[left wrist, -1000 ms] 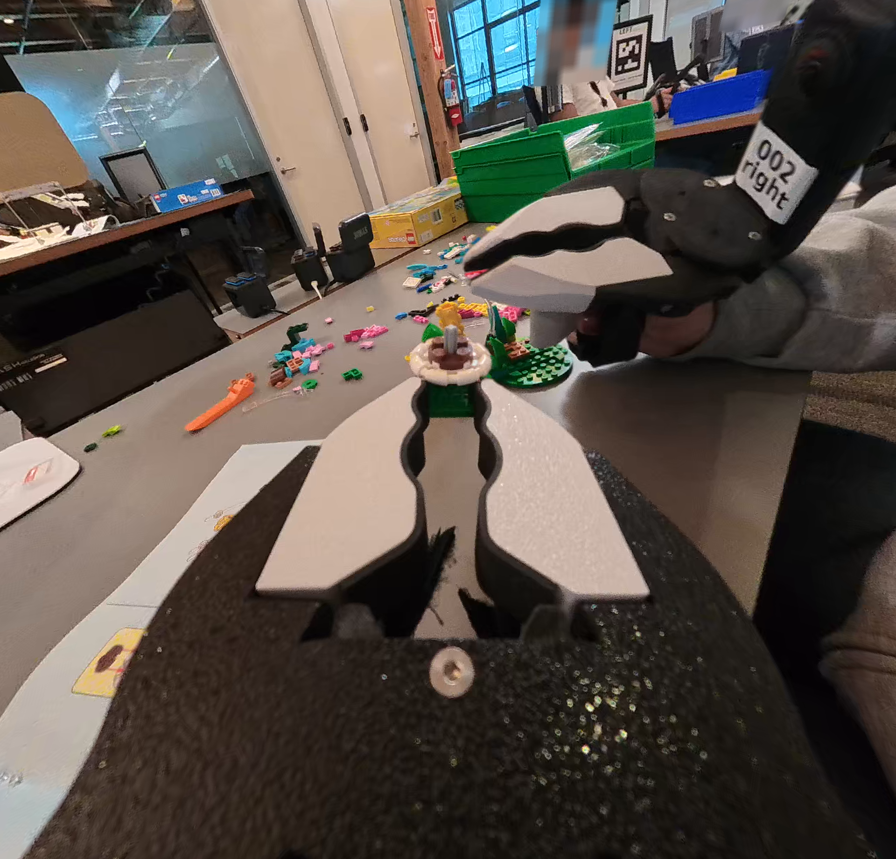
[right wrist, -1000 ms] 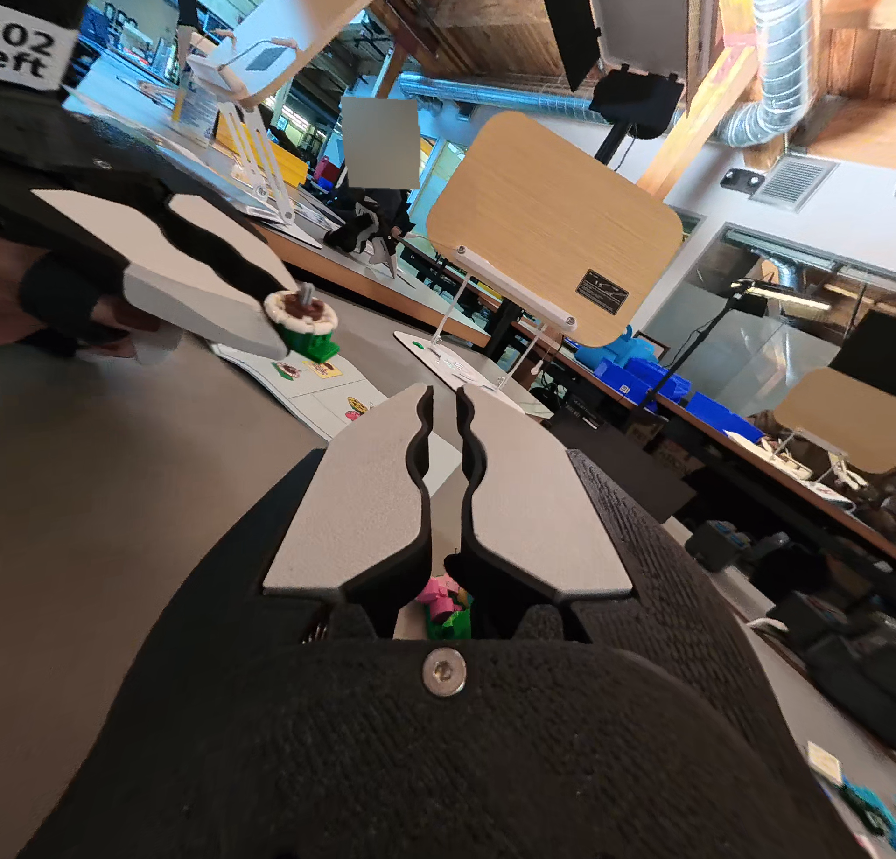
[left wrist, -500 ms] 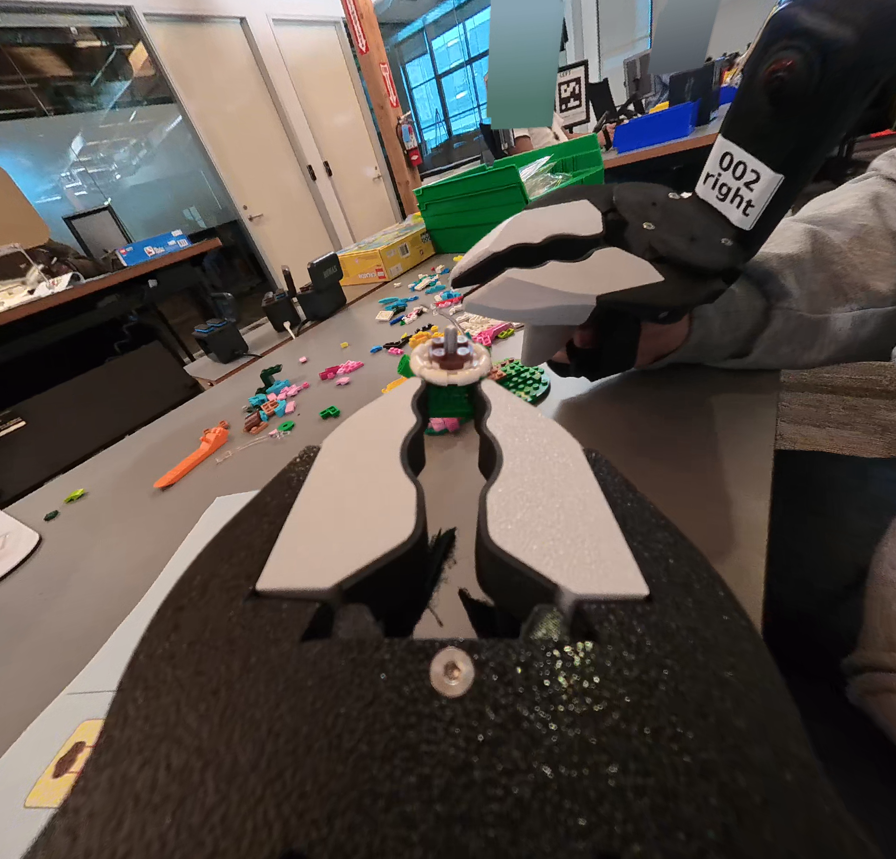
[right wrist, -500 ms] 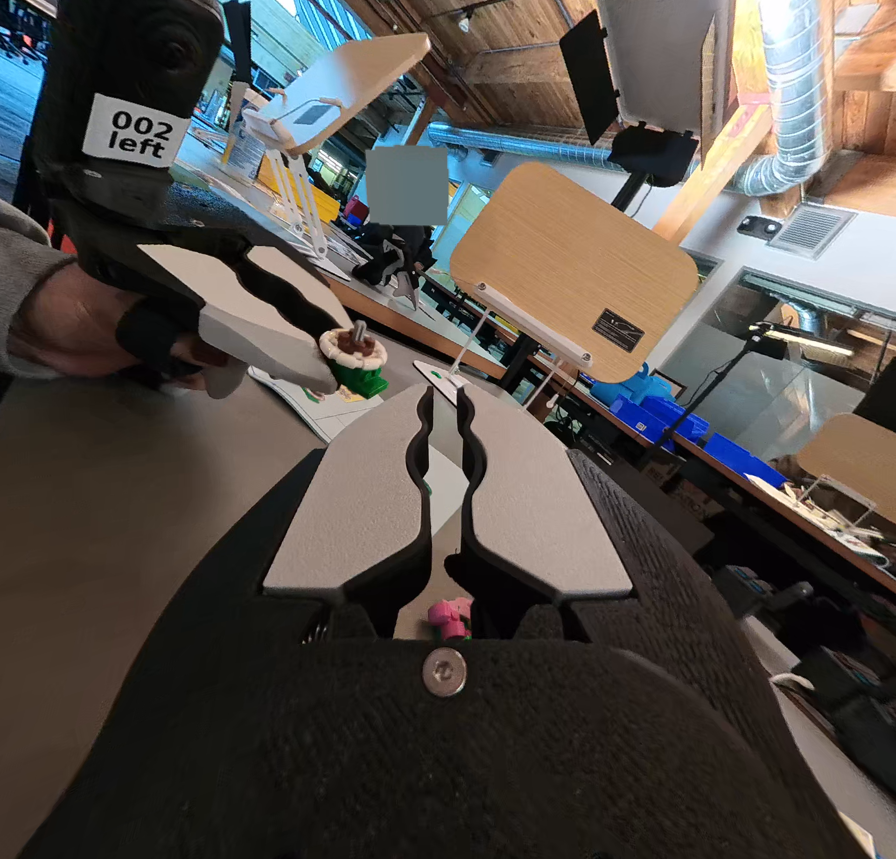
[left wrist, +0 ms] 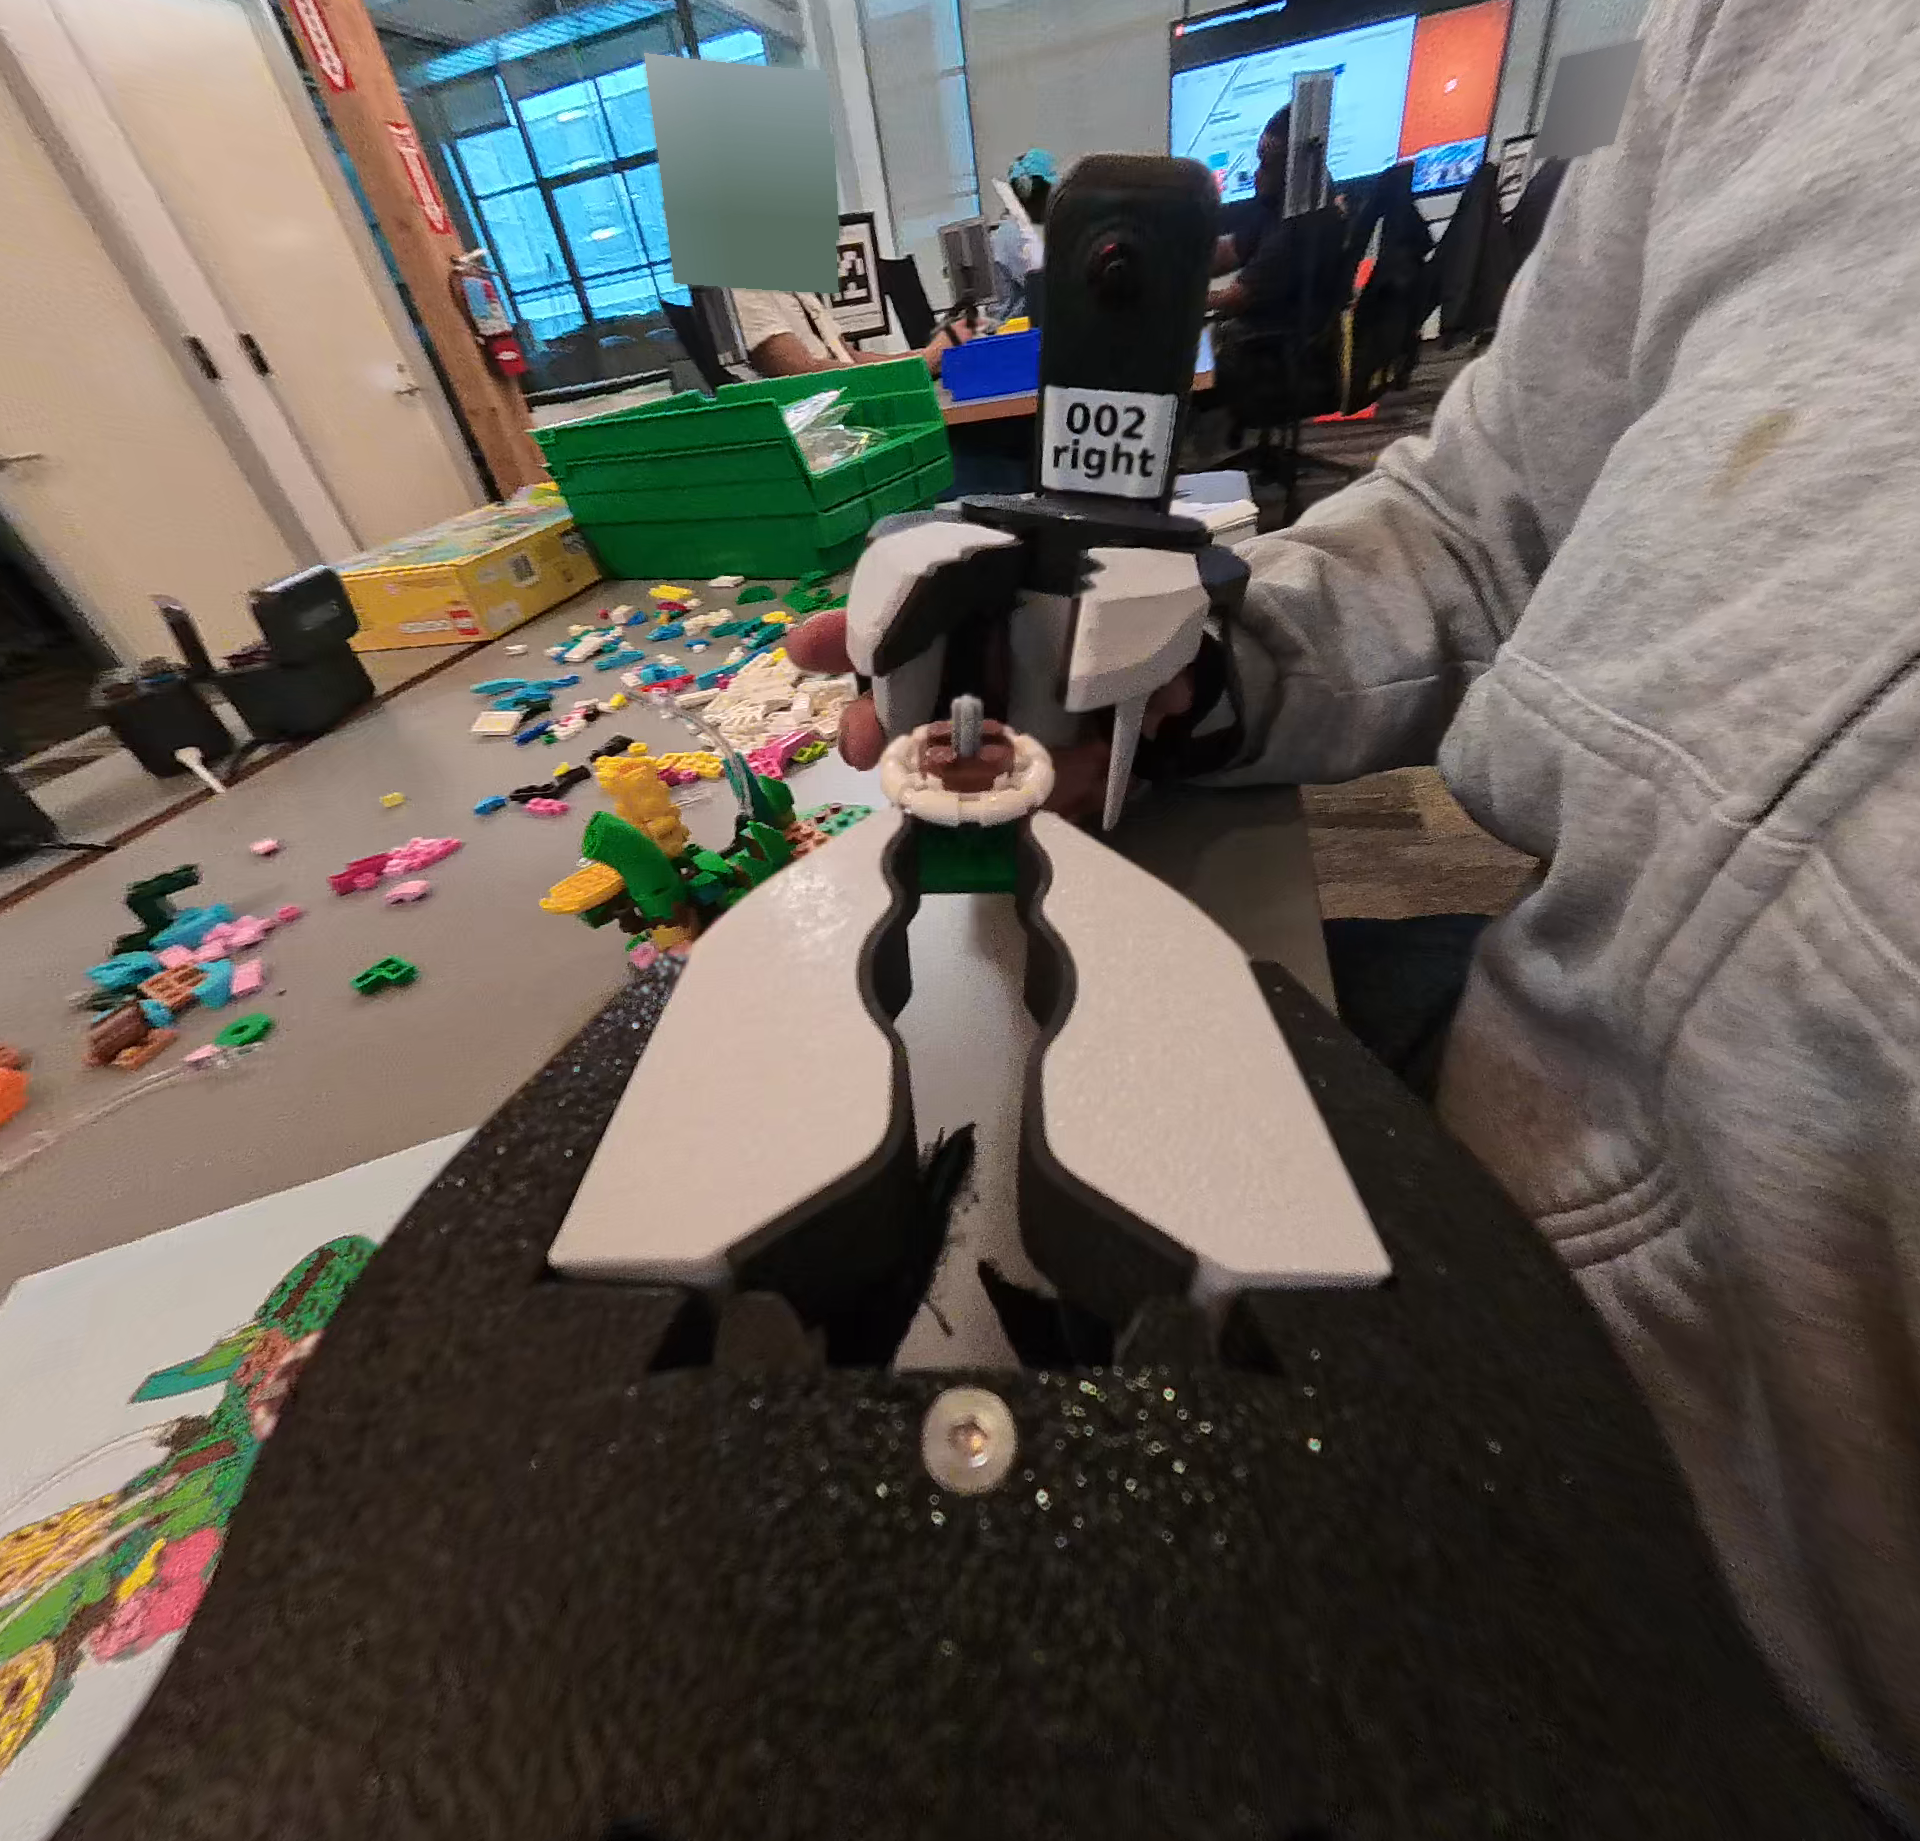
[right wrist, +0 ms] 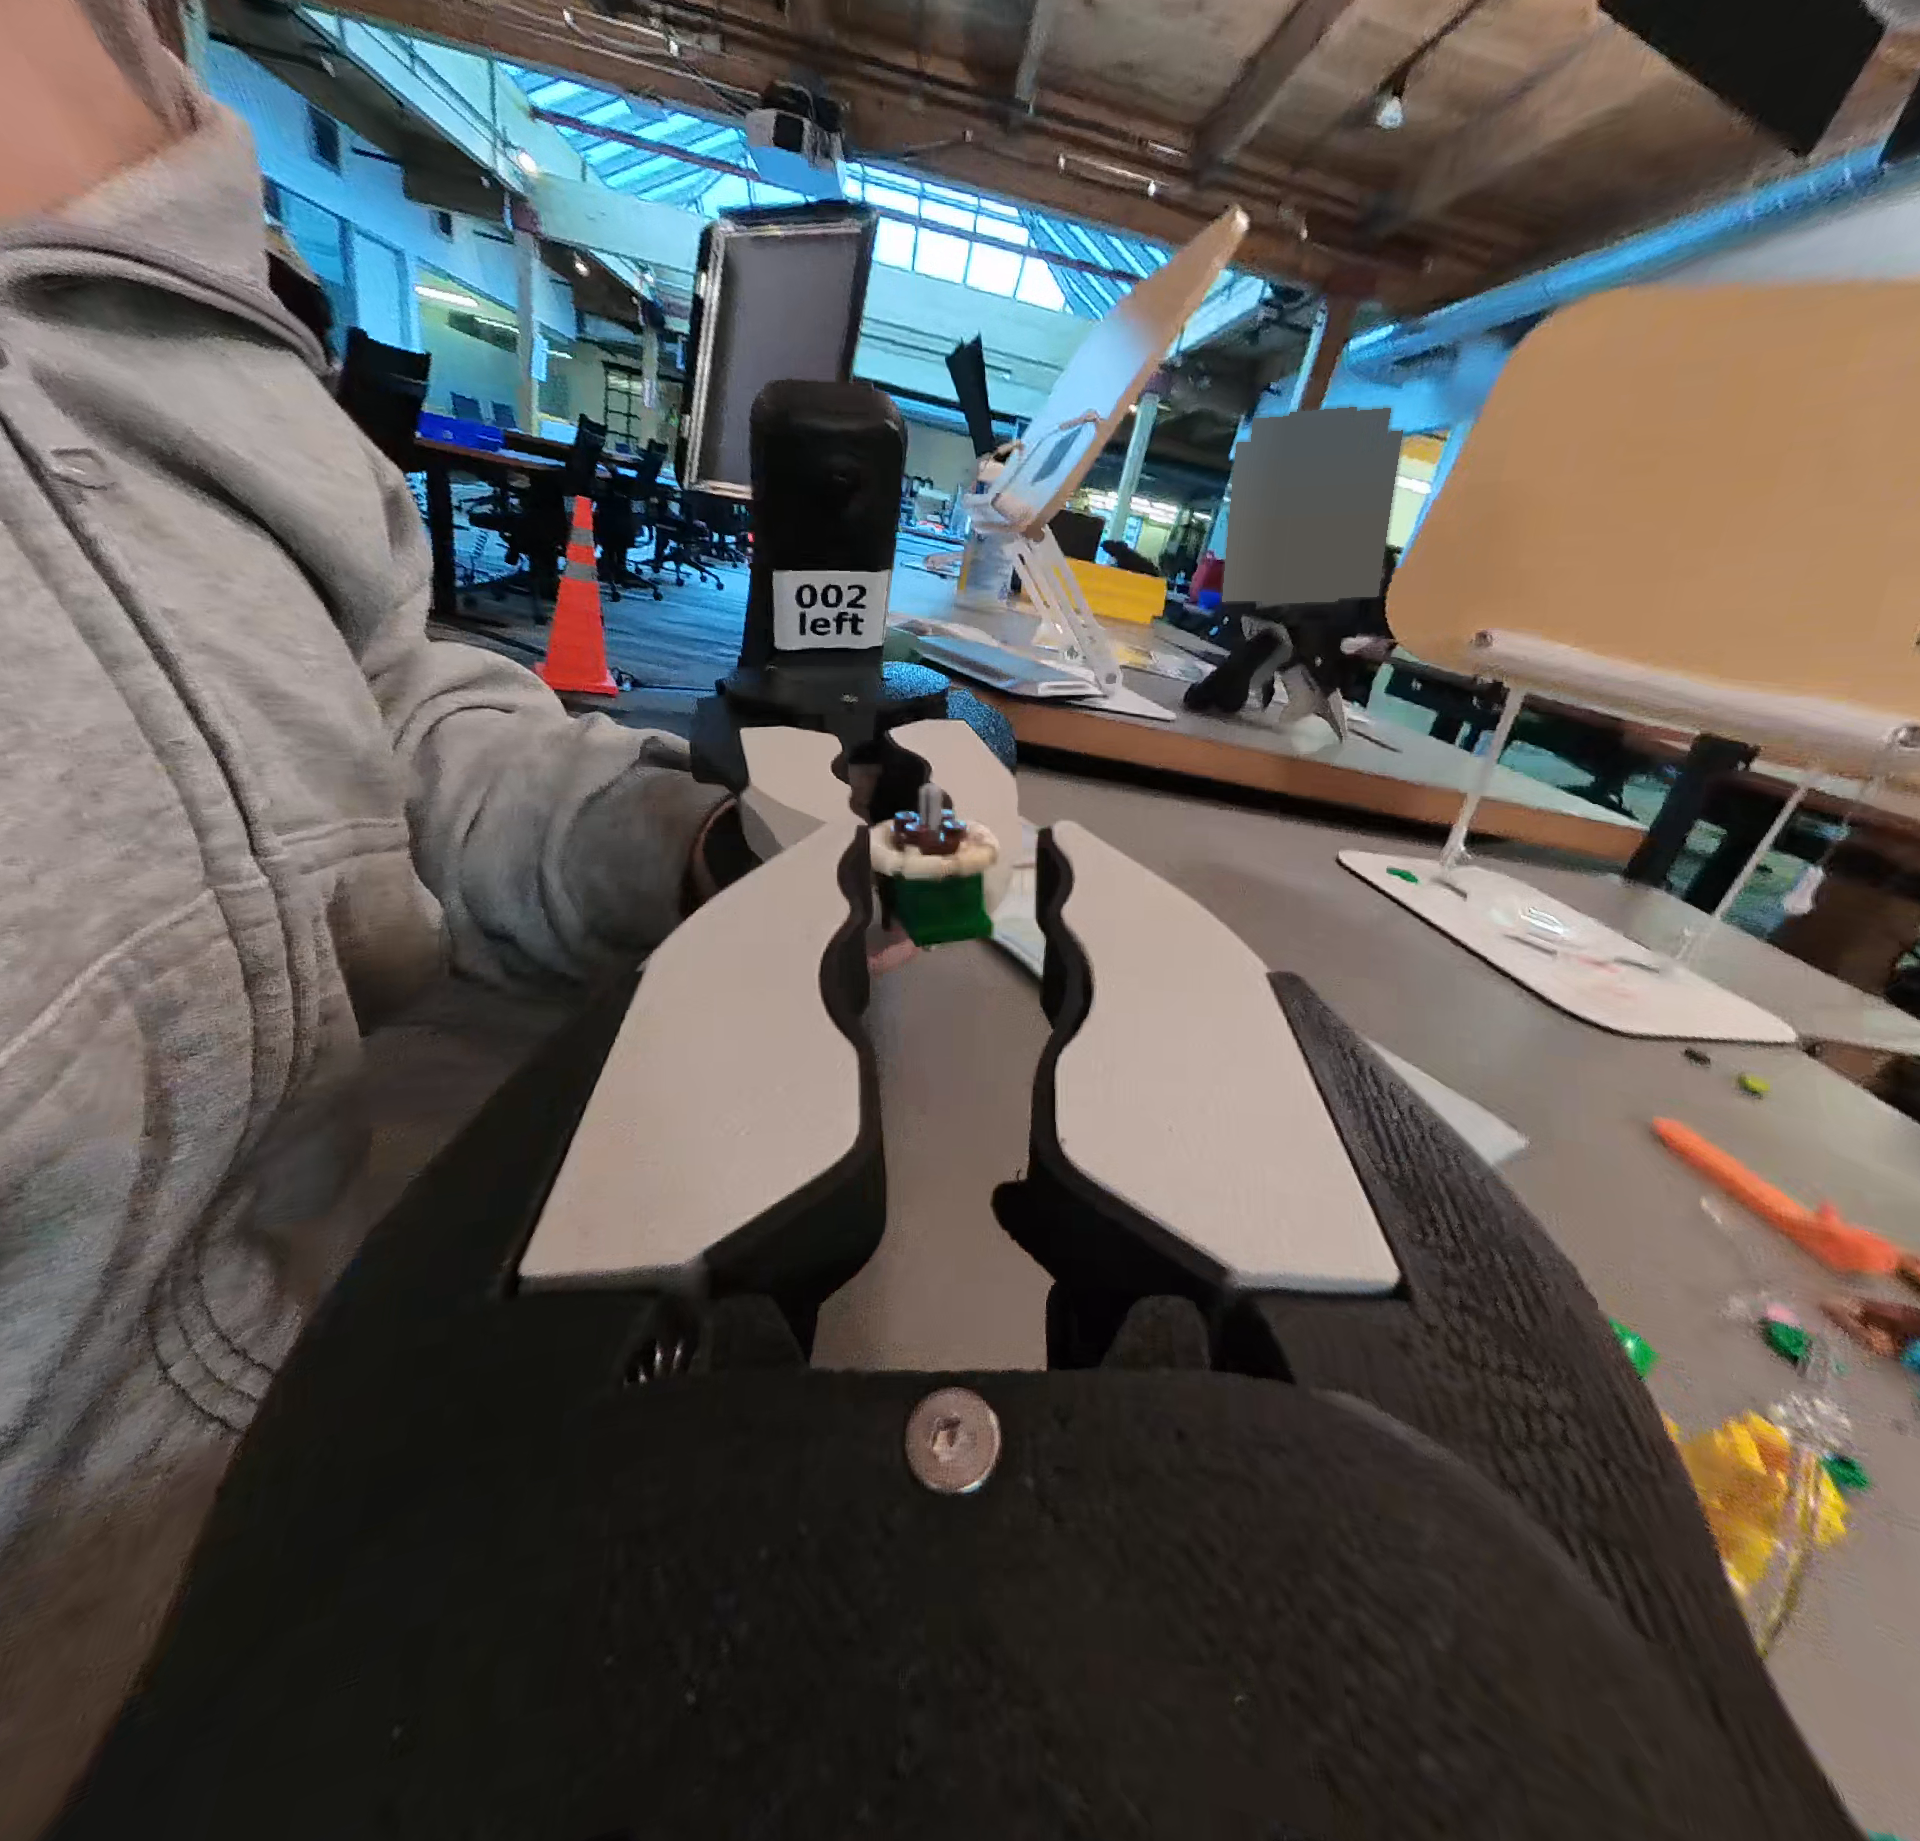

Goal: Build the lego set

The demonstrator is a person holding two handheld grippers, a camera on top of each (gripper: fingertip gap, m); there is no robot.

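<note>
Spread over the grey desk [left wrist: 436,1053]: loose plastic building bricks in pink, blue, white and yellow [left wrist: 665,648], a part-built green and yellow brick model [left wrist: 665,866], a printed instruction booklet [left wrist: 125,1459] at the near left corner. Farther back, stacked green plastic bins [left wrist: 748,461] and a yellow cardboard box [left wrist: 468,576]. In the right wrist view, an orange brick-separator tool [right wrist: 1766,1209] on the desk and a tilted light-wood board on a clear stand [right wrist: 1662,503] beyond it, an orange traffic cone [right wrist: 577,607] on the floor behind. Grey sweatshirt sleeves [left wrist: 1558,648] along the edge of both views. Directly ahead of the left claw [left wrist: 966,846], the right claw [right wrist: 951,846], facing it, fingers spread apart, straddling the small brick assembly [left wrist: 966,783] without visible contact, just beside it. Left claw clamped on that assembly's green base, pads pressed to either side, holding it upright above the desk. Assembly: green block below, cream-white round rim above, brown round centre, thin grey peg standing up from the middle.
</note>
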